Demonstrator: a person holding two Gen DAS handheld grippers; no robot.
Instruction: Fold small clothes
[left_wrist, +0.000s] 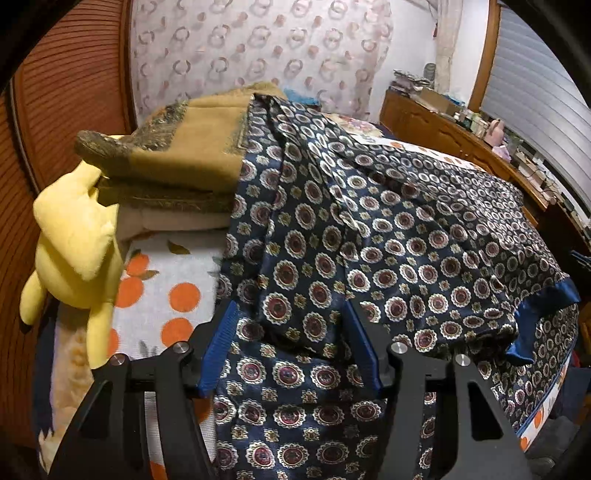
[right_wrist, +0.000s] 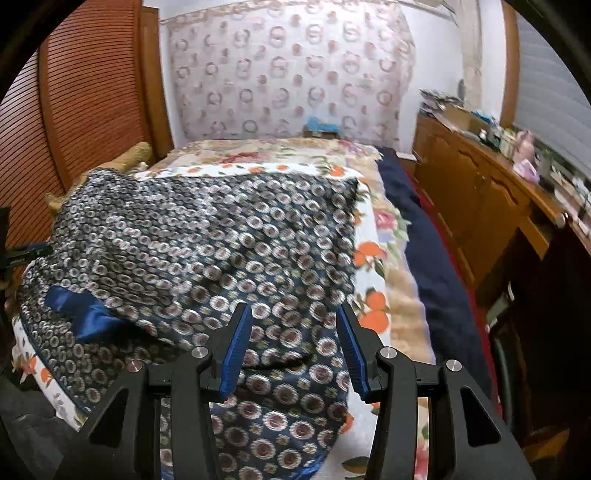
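Jaws parted, plush toy (left_wrist: 74, 236) left view only

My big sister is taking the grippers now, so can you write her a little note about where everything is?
Left gripper: open, holding nothing, over the near edge of the navy satin garment with round medallion print.
Right gripper: open too, empty, over the same garment's other side.
The garment lies rumpled on the orange-fruit-print bedspread, one part flopped over itself, its plain blue satin trim showing.
Done: no neat fold yet.
Left: probably smooth it flat, then fold it.
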